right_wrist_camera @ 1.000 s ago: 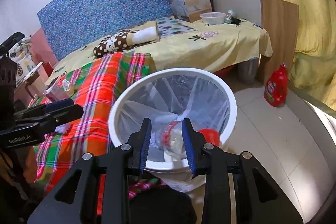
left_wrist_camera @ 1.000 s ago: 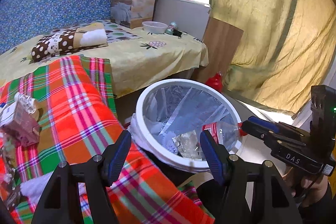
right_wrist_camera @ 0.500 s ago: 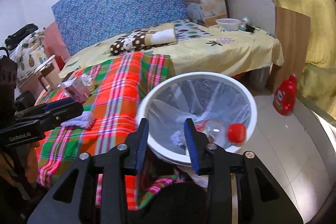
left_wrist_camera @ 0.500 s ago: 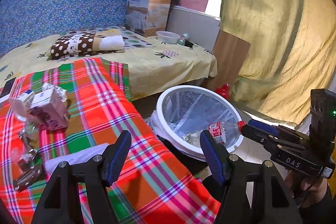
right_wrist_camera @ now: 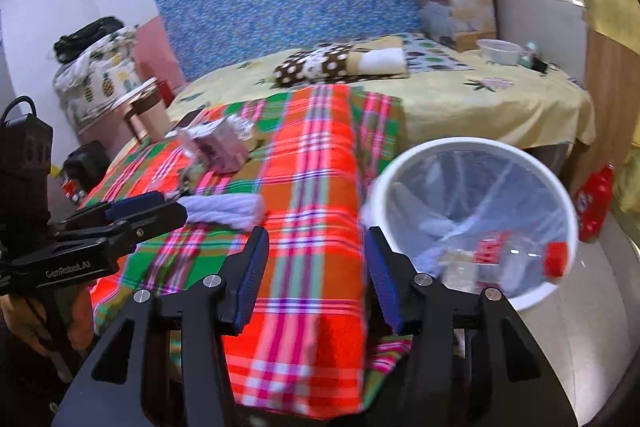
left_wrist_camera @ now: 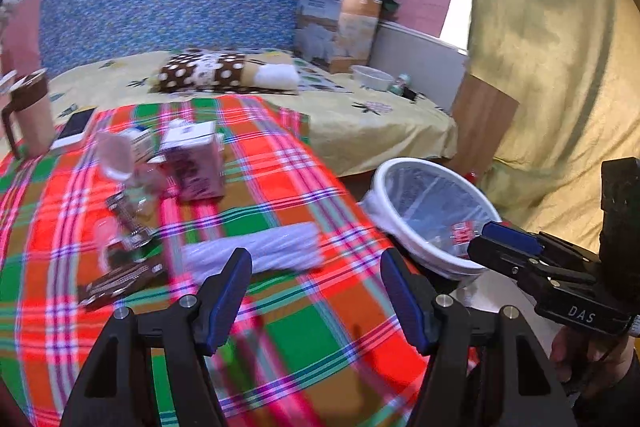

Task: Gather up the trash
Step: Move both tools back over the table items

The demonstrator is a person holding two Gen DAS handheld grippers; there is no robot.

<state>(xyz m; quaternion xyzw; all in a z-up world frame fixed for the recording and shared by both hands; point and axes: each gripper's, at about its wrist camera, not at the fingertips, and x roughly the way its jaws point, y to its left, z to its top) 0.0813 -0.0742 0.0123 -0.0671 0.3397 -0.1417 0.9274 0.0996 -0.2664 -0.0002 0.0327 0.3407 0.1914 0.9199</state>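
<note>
A white trash bin [right_wrist_camera: 472, 147] with a clear liner stands on the floor by the bed; a plastic bottle [right_wrist_camera: 516, 259] with a red cap lies inside it. My right gripper [right_wrist_camera: 312, 279] hangs over the plaid blanket's edge, left of the bin, its jaws opening with nothing between them. My left gripper [left_wrist_camera: 316, 297] is open and empty above the plaid blanket [left_wrist_camera: 280, 307]. On the blanket lie a white tissue pack [left_wrist_camera: 256, 253], a pink carton [left_wrist_camera: 194, 163], dark wrappers [left_wrist_camera: 120, 279] and clear plastic scraps [left_wrist_camera: 120, 163]. The bin [left_wrist_camera: 400, 223] shows at right in the left wrist view.
A tan mug [left_wrist_camera: 28, 115] and a phone [left_wrist_camera: 76, 127] sit at the blanket's left edge. A spotted pillow [left_wrist_camera: 208, 71], a cardboard box [left_wrist_camera: 340, 23] and a bowl [left_wrist_camera: 372, 77] lie farther back on the bed. A red detergent bottle [right_wrist_camera: 596, 203] stands on the floor behind the bin.
The right gripper let the bottle drop into the bin and spread its jaws. Both grippers swung left, from over the bin toward the plaid blanket with the trash.
</note>
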